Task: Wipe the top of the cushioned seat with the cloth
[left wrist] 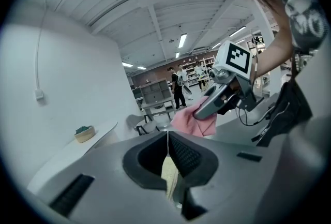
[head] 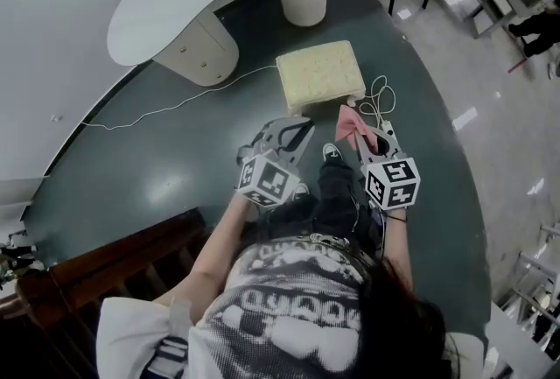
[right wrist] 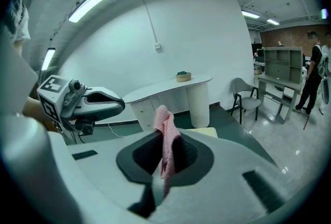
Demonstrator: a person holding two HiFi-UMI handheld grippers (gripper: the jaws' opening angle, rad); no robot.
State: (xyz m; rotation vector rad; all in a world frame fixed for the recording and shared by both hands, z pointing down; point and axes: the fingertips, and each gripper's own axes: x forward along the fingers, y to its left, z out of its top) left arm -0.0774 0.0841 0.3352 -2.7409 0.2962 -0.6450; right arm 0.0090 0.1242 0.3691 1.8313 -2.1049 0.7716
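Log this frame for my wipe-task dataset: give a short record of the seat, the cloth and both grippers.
seat: cream cushioned seat on the dark floor, ahead of both grippers
cloth: pink cloth, not on the seat
right gripper: shut on the cloth
left gripper: jaws together, empty
wiping: not yet begun

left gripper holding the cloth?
No: the pink cloth is pinched between the jaws of the right gripper, while the left gripper has its jaws closed on nothing.
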